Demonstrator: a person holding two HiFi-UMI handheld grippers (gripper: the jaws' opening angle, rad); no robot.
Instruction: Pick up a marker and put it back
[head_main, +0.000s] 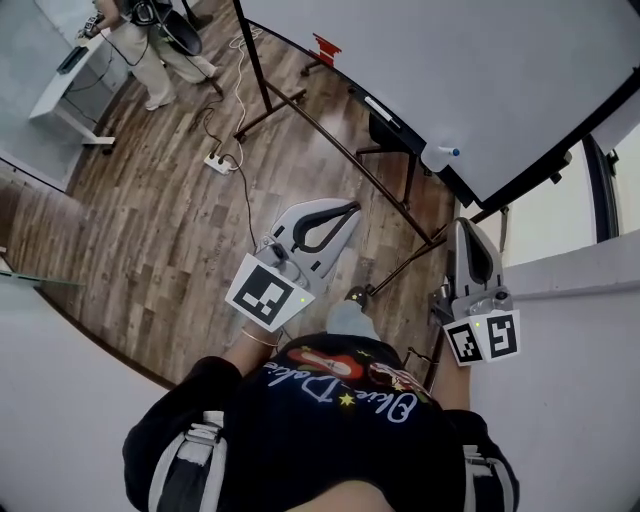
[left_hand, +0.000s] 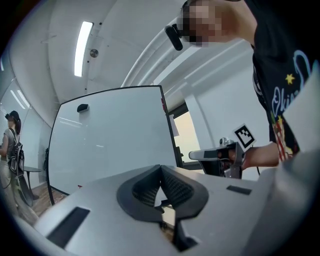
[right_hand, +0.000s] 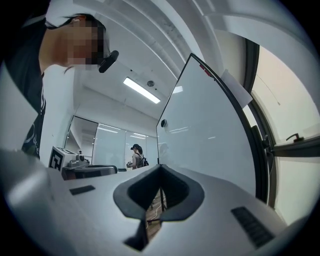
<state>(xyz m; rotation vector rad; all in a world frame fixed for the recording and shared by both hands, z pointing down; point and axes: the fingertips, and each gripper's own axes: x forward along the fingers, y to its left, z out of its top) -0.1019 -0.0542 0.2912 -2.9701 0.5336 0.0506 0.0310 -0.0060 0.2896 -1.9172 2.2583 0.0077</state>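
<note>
A whiteboard (head_main: 450, 70) stands ahead of me, its tray (head_main: 400, 125) running along the lower edge. On the tray lie a long white marker (head_main: 381, 106) and, farther right, a blue-capped marker (head_main: 446, 153). My left gripper (head_main: 352, 206) is held low over the wooden floor, short of the tray, jaws shut and empty. My right gripper (head_main: 462, 225) points at the board's right end, also shut with nothing in it. In the left gripper view the closed fingertips (left_hand: 160, 169) face the whiteboard (left_hand: 110, 140). In the right gripper view the tips (right_hand: 160, 167) meet beside the board (right_hand: 210, 135).
The board's black stand legs (head_main: 300, 110) cross the floor in front of me. A power strip (head_main: 218, 160) with a cable lies on the wood. A person (head_main: 150, 40) stands by a table (head_main: 65, 85) at the far left. A white ledge (head_main: 570, 330) lies to my right.
</note>
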